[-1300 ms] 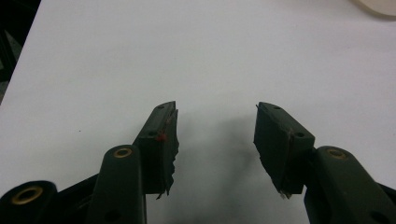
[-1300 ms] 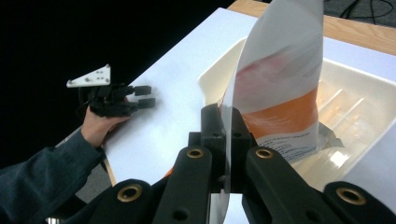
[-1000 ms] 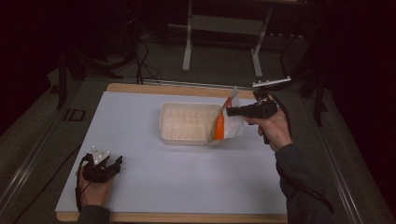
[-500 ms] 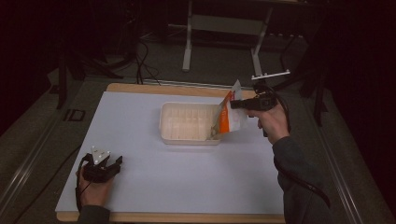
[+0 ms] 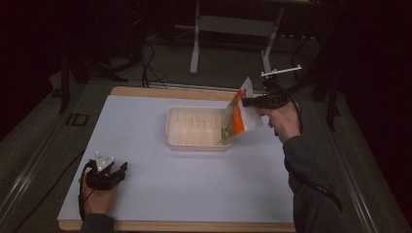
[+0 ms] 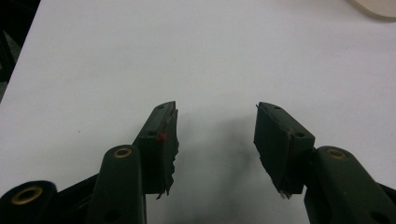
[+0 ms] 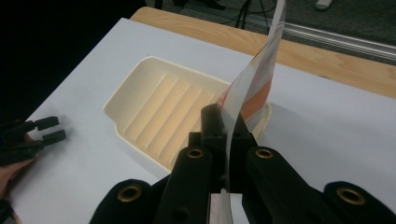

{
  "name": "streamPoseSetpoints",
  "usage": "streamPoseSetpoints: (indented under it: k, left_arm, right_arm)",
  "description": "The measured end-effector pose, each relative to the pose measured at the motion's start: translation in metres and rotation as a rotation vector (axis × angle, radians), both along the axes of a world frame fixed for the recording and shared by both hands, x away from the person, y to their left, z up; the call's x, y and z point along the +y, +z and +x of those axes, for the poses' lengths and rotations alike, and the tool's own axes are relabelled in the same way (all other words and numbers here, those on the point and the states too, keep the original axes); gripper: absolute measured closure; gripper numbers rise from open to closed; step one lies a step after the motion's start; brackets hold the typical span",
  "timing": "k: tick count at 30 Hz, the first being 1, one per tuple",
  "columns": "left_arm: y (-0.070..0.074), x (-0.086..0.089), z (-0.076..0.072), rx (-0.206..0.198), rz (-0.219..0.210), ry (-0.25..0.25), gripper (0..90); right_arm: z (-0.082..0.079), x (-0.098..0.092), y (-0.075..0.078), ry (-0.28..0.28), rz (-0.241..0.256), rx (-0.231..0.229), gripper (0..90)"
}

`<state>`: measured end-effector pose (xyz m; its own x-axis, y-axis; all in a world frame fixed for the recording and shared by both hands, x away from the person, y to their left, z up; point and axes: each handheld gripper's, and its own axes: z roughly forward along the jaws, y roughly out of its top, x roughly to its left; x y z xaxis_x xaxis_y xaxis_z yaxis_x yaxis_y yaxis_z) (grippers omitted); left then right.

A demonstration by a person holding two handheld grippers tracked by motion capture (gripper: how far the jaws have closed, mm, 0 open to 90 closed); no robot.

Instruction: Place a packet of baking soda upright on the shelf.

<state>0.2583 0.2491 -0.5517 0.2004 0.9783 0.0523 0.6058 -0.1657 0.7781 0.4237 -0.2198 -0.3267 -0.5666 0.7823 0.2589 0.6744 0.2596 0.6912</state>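
Cream plastic, ribbed inside, the tray [image 5: 197, 130] sits on the white table [image 5: 194, 184] and serves as the landmark. At its right end the right gripper [image 5: 247, 101] is clamped on an orange-and-white pouch [image 5: 239, 116], held tilted with its lower end dipping over the tray's right rim. Well to the tray's near left, the left gripper [image 5: 120, 171] rests on the table, jaws spread wide with nothing between them.
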Motion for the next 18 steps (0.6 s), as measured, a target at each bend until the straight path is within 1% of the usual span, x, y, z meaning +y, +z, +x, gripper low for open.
streamPoseSetpoints:
  k: [3,6,9,13,14,18]
  left_arm:
    - [0.000,0.000,0.000,0.000,0.001,0.000,49.2]
    - [0.000,0.000,0.000,0.000,0.001,0.001,49.2]
    - [0.000,0.000,0.000,0.000,0.001,0.000,49.2]
    - [0.000,0.000,0.000,0.001,0.002,0.001,49.2]
    - [0.000,0.000,0.000,0.000,0.003,0.001,49.2]
    - [0.000,0.000,0.000,0.001,0.003,0.001,49.2]
  right_arm:
    - [0.002,-0.001,0.003,0.012,-0.013,0.007,90.0]
    - [0.003,-0.003,0.006,0.001,-0.016,0.012,90.0]
    - [0.004,-0.006,0.009,-0.002,-0.012,0.008,90.0]
    - [0.002,-0.008,0.012,-0.011,-0.037,0.000,90.0]
    - [0.001,-0.008,0.012,-0.005,-0.032,-0.002,90.0]
    - [0.000,-0.004,0.010,0.006,-0.051,-0.010,90.0]
